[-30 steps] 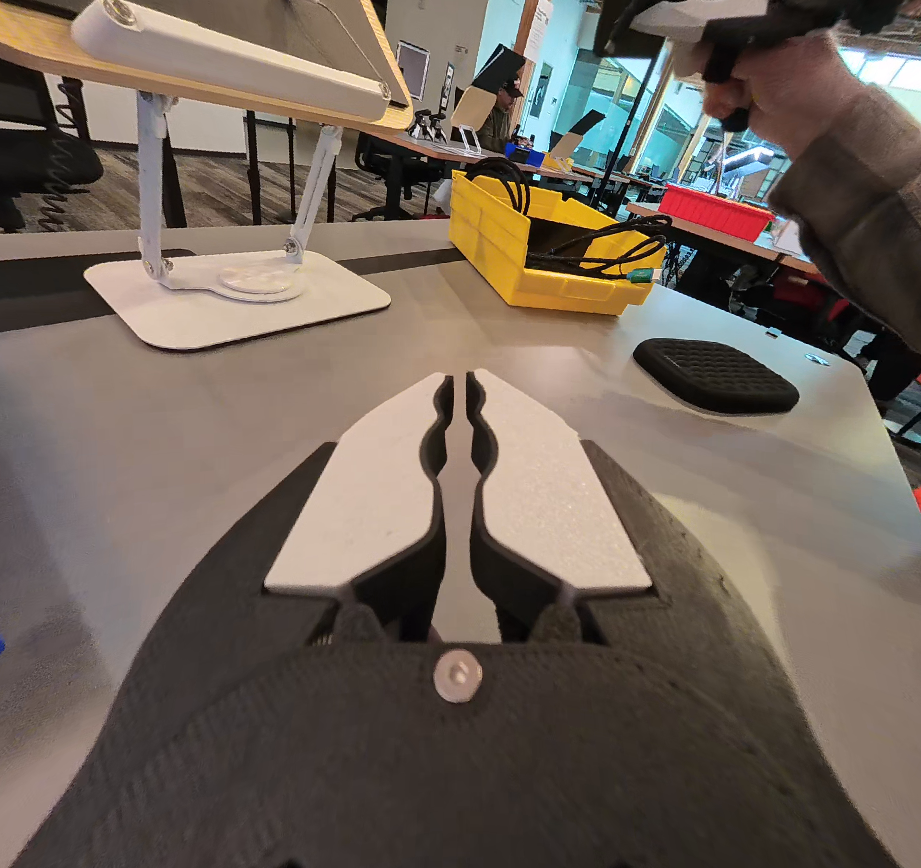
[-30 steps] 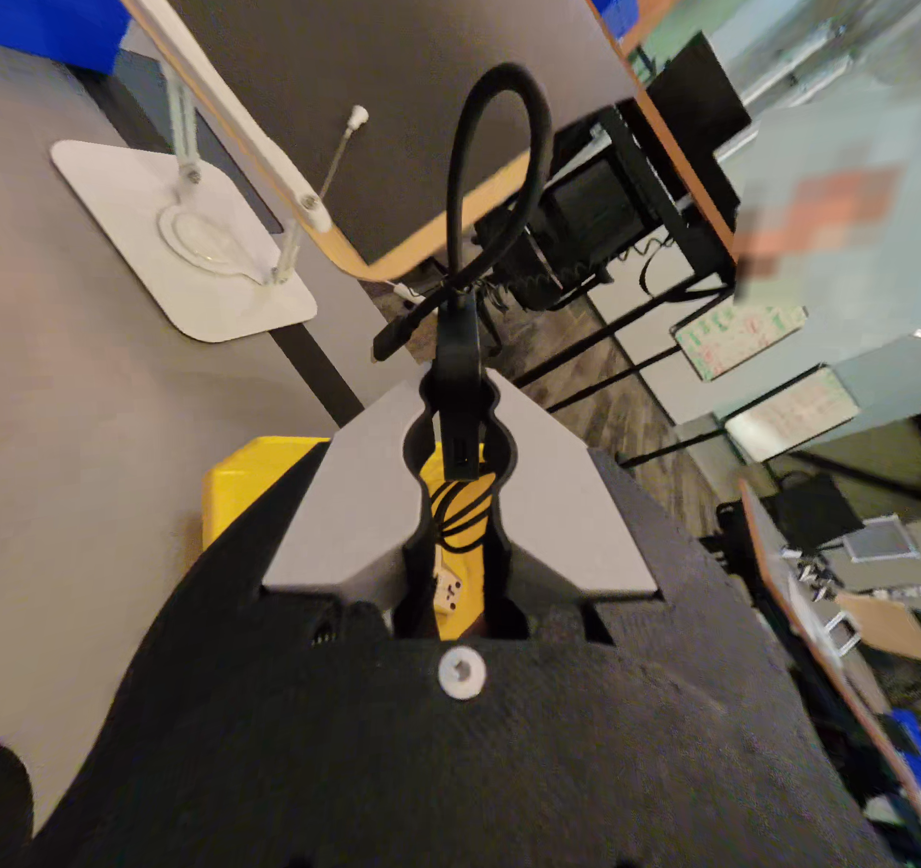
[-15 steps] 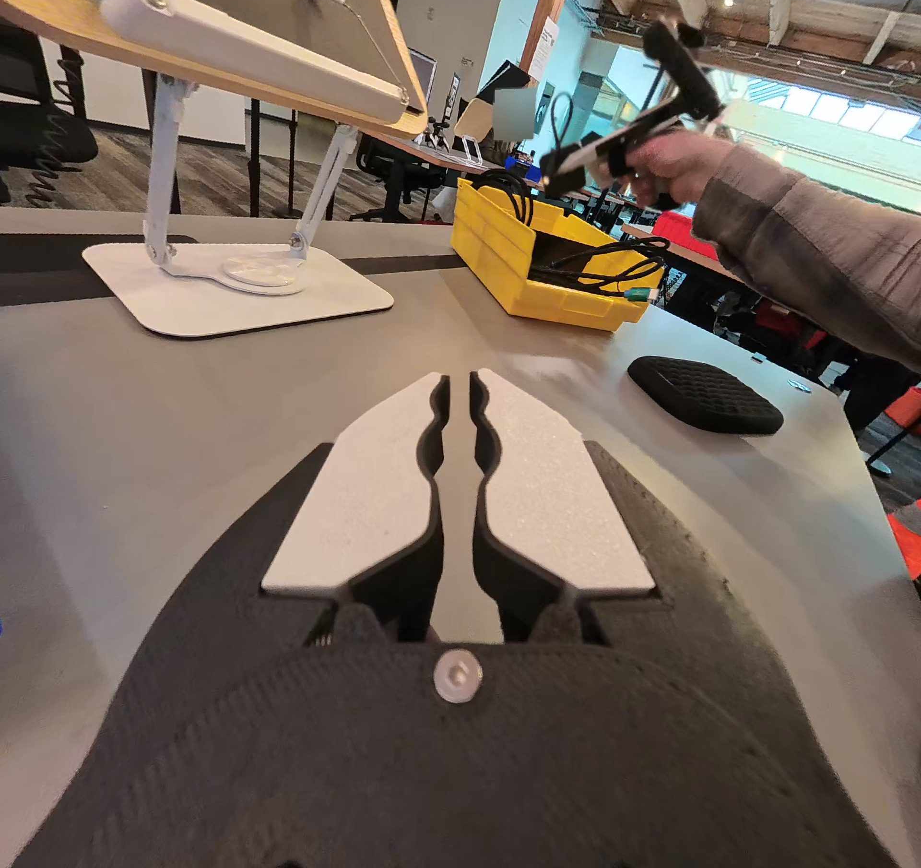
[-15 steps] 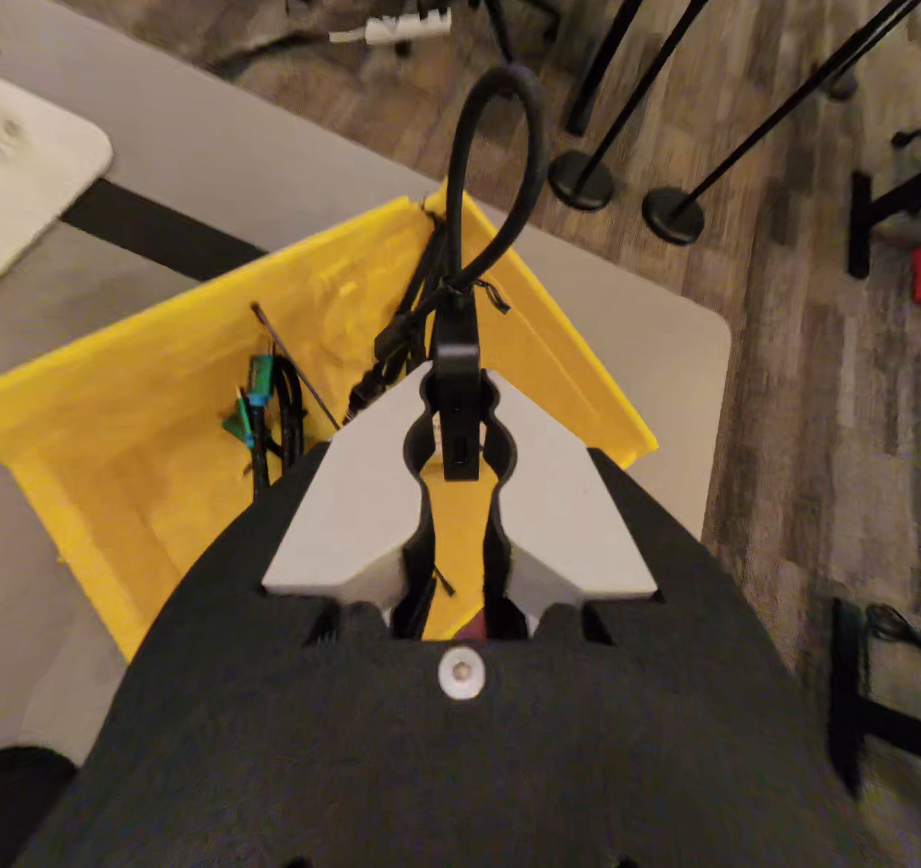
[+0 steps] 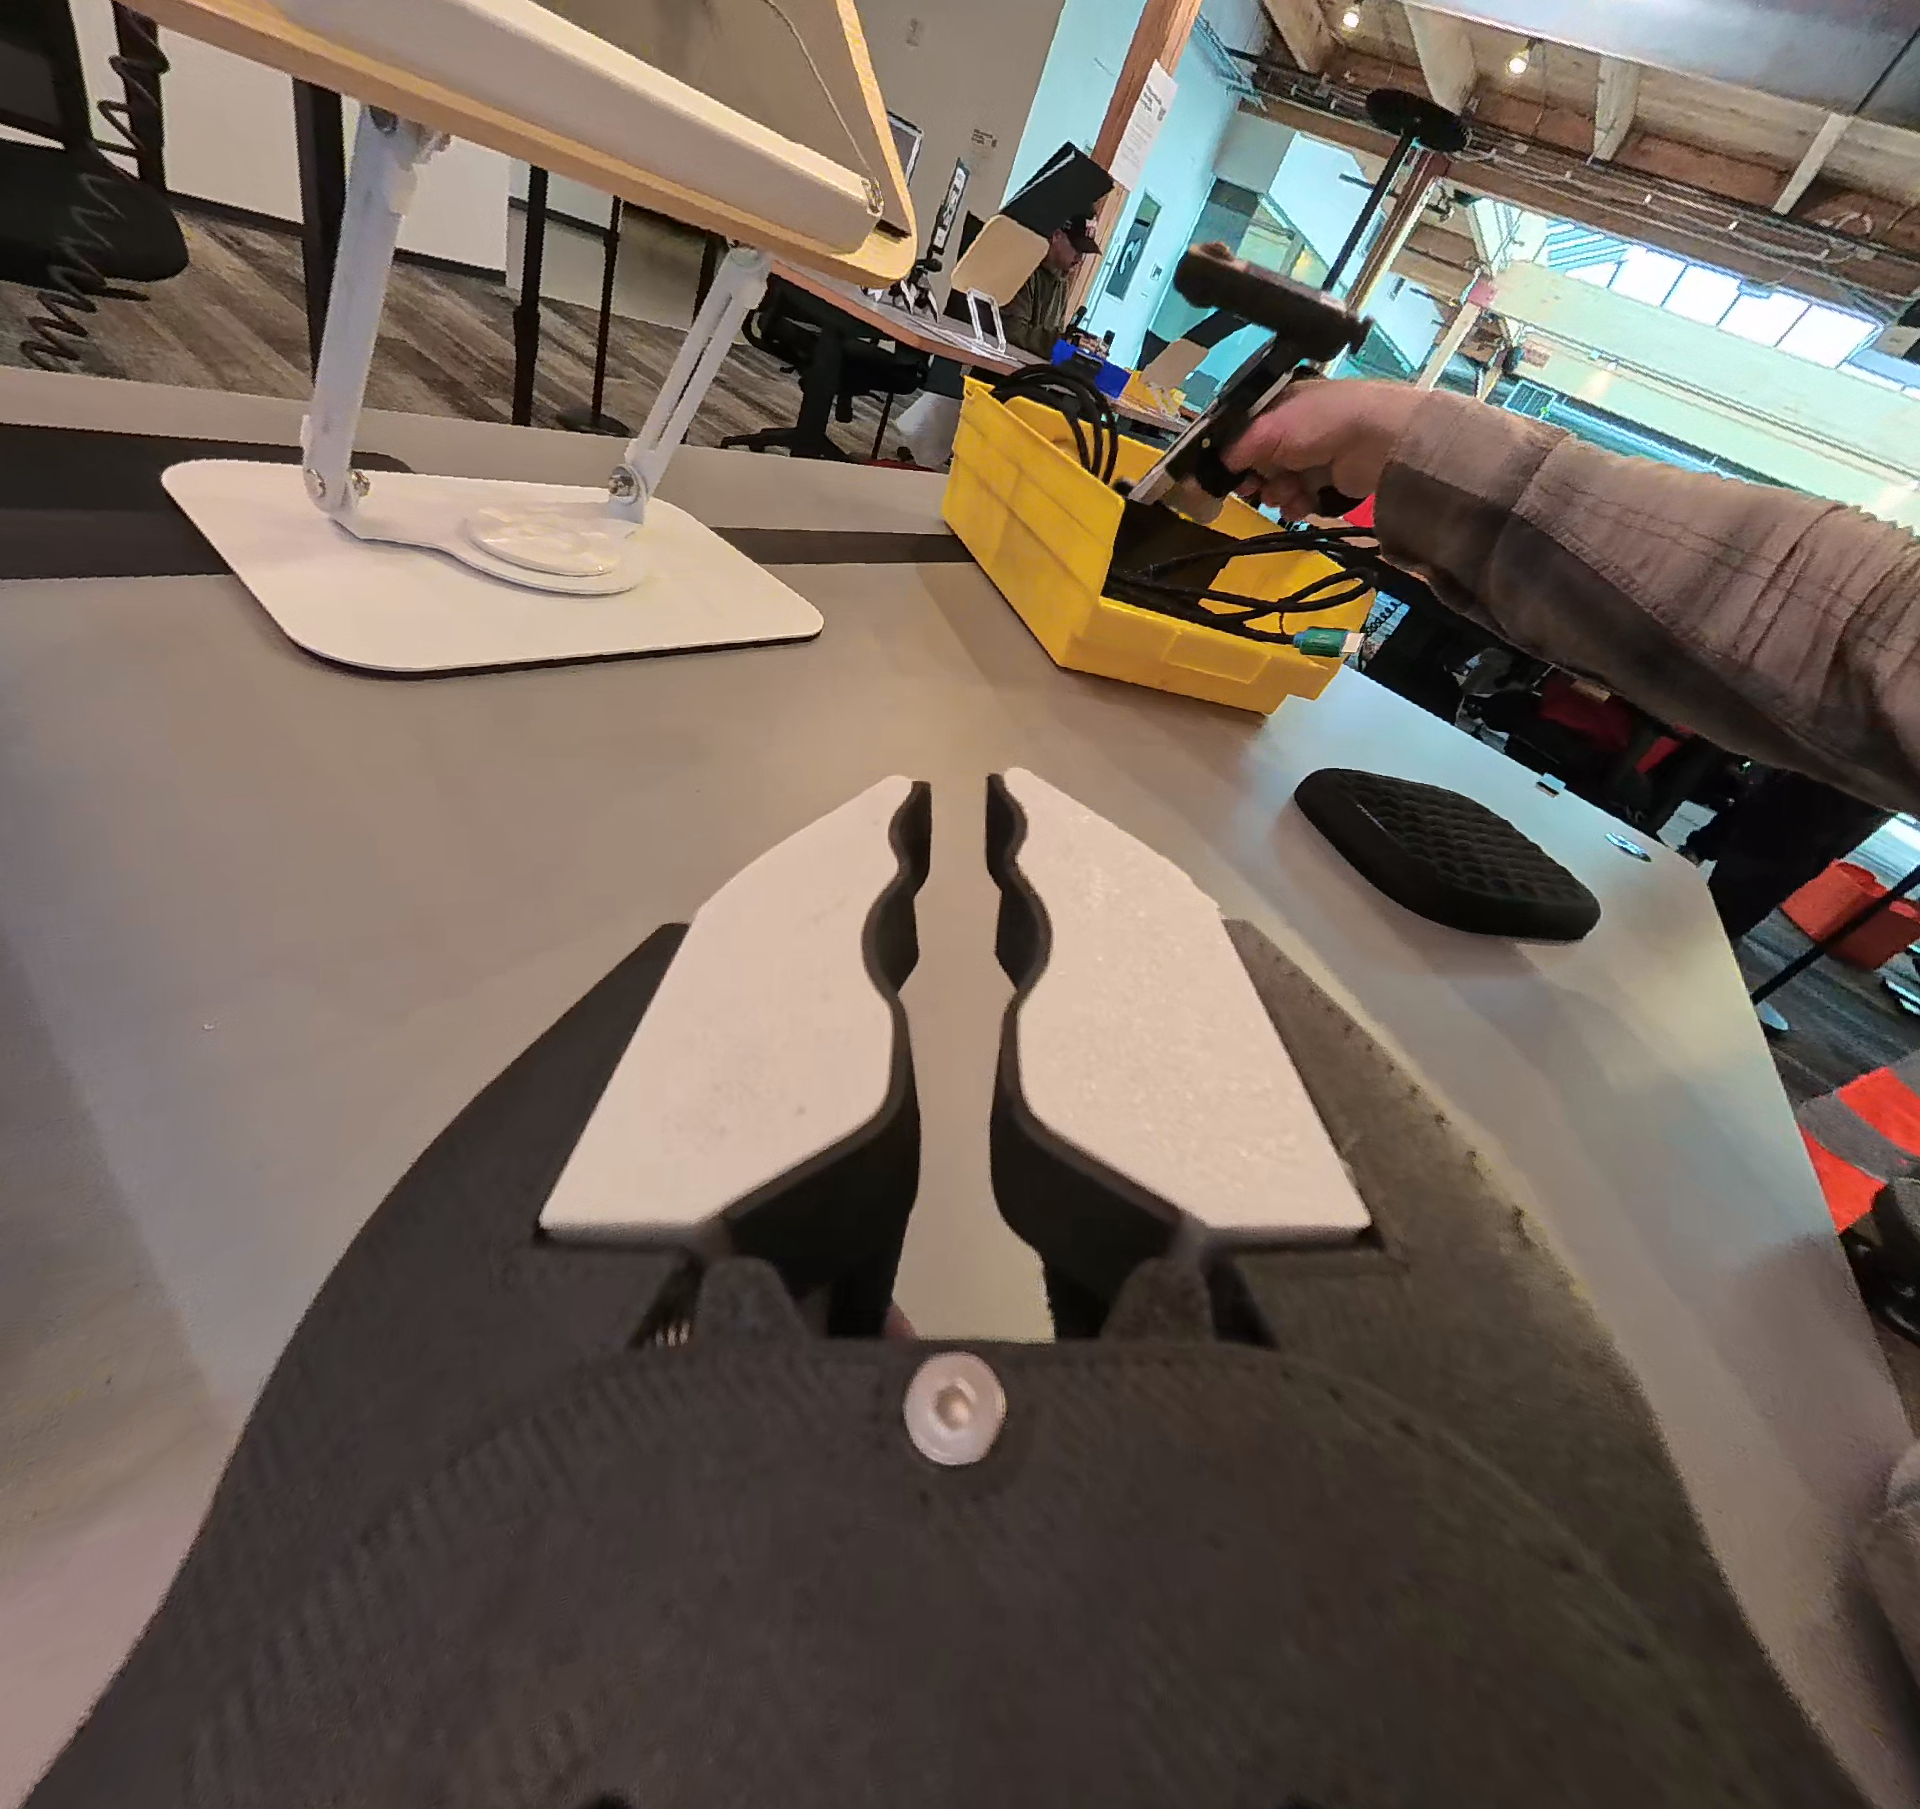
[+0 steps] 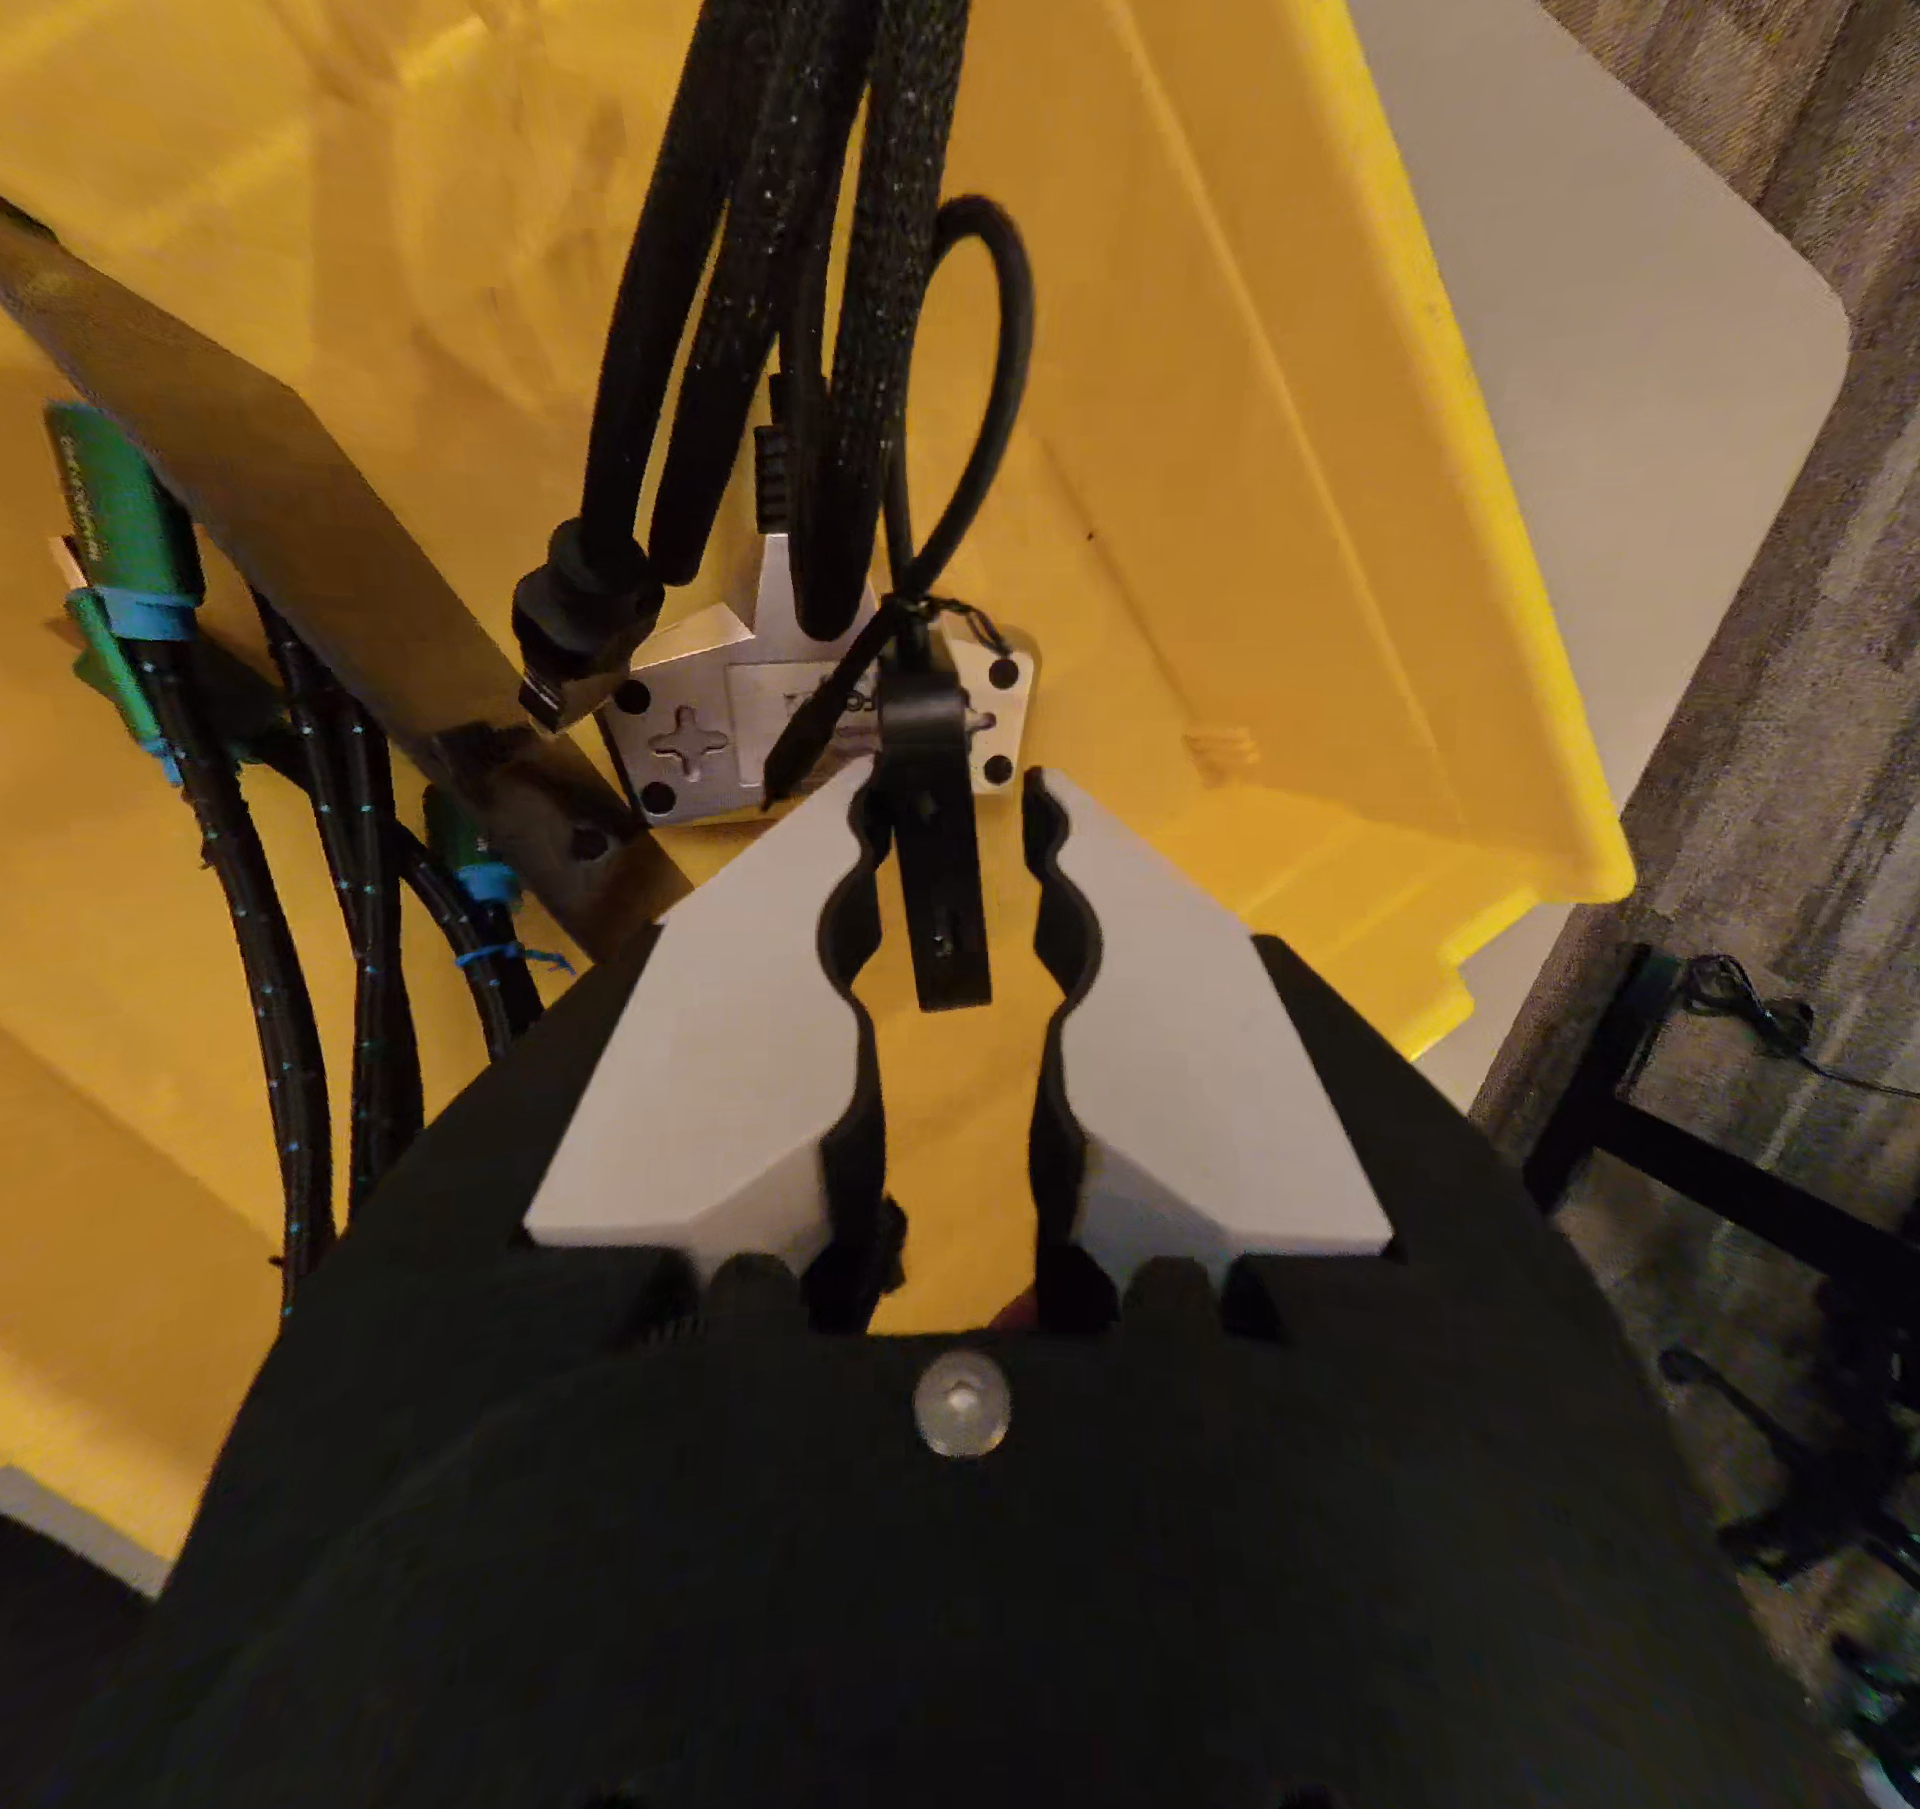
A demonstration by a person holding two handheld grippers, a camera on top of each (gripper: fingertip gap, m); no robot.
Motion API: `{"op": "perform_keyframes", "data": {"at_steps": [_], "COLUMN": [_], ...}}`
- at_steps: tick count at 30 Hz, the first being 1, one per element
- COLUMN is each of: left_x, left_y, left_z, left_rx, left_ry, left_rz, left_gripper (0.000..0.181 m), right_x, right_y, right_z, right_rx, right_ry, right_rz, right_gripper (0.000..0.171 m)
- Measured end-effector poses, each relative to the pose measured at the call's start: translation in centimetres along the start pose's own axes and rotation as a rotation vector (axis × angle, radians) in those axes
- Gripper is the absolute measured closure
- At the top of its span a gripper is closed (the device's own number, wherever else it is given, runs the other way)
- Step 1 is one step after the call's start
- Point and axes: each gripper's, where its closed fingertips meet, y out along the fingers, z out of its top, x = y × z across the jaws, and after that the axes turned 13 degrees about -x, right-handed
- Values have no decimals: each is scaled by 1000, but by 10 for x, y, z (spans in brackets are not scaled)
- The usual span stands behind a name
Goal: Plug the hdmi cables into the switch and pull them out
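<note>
My right gripper (image 6: 940, 783) points down into a yellow bin (image 6: 1299, 512) and its jaws stand open. A short black cable plug (image 6: 935, 886) with a looped cord hangs between the fingers, against the left one. Below the tips lies a silver switch (image 6: 727, 720) with thick black braided cables (image 6: 727, 253) on it. Green-ended cables (image 6: 114, 512) lie at the bin's left. In the left wrist view a hand holds the right gripper (image 5: 1195, 455) over the bin (image 5: 1039, 554). My left gripper (image 5: 956, 793) is shut and empty, low over the grey table (image 5: 416, 876).
A white stand (image 5: 499, 564) carrying a tilted wooden board stands at the back left of the table. A black textured pad (image 5: 1444, 866) lies at the right near the table's edge. A dark flat box (image 6: 260, 512) leans inside the bin. A person sits at a far desk. My right fingertips sit around 60 centimeters from my left ones. From my right tips it is roughly 4 centimeters to the silver switch (image 6: 727, 720); from my left, 55 centimeters.
My right gripper swung over and down into the yellow bin, and its jaws opened off the black plug. My left gripper stayed shut in about the same place.
</note>
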Motion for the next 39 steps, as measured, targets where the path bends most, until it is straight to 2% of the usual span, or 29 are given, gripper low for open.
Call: {"op": "perform_keyframes", "data": {"at_steps": [5,7,10,14,18,22,26,28,30,32,35,39], "left_x": [1,2,3,5,4,5,6,5,5,5,4,4], "left_y": [1,1,2,3,2,3,3,3,3,4,4,3], "left_z": [-1,-1,-1,-2,-1,-2,-2,-2,-2,-2,-2,-2], "left_rx": [-5,-7,-10,-16,-12,-21,-24,-25,-25,-26,-27,-25], "left_ry": [9,14,29,43,39,52,56,54,52,49,45,39], "left_rz": [-2,1,5,9,15,16,20,20,19,18,15,12], "left_gripper": [170,169,169,168,165,164,163,163,163,163,163,163], "right_x": [9,14,14,-6,-27,-47,-75,-82,-85,-88,-97,-108], "right_y": [-24,-46,-94,-158,-182,-167,-137,-129,-126,-114,-93,-75], "right_z": [10,12,9,-15,-56,-98,-126,-143,-159,-174,-177,-162], "right_rx": [119,196,342,560,662,675,644,664,716,712,658,631], "right_ry": [11,33,59,133,206,328,398,467,571,632,641,623], "right_rz": [-91,-138,-198,-183,-184,-133,-74,-62,-37,-45,-32,-1], "right_gripper": [128,119,117,110,98,85,89,98,119,129,126,127]}}
